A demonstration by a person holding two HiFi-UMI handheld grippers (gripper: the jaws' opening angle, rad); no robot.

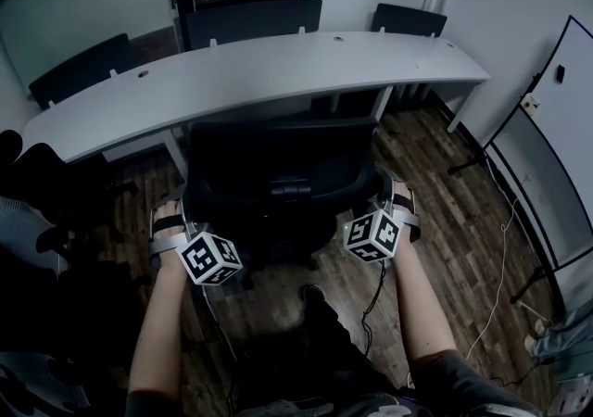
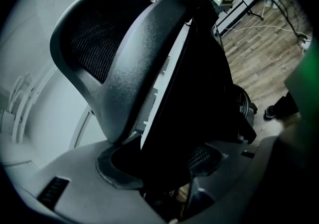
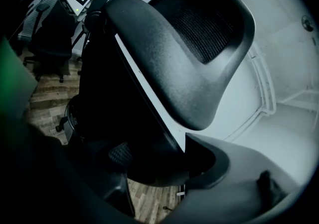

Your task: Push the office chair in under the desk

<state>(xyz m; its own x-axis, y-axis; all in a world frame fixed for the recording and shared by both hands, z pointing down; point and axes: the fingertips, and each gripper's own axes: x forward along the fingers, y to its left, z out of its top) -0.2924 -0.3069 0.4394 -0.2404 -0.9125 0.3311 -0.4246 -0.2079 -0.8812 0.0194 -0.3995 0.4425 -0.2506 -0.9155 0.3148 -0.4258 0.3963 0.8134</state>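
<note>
A black office chair [image 1: 278, 174] stands in front of the curved grey desk [image 1: 241, 72], its backrest towards me and its seat partly under the desk edge. My left gripper [image 1: 176, 213] is at the backrest's left edge and my right gripper [image 1: 400, 199] at its right edge. In the left gripper view the jaws [image 2: 159, 168] close on the dark backrest edge, below the mesh headrest [image 2: 124, 68]. The right gripper [image 3: 164, 161] likewise clasps the backrest edge under the headrest [image 3: 184, 54].
More black chairs [image 1: 250, 17] stand behind the desk, and another one [image 1: 37, 183] is at my left. A whiteboard on a stand [image 1: 547, 156] is at the right, with cables [image 1: 500, 267] across the wood floor. A shoe [image 1: 312, 295] shows below the chair.
</note>
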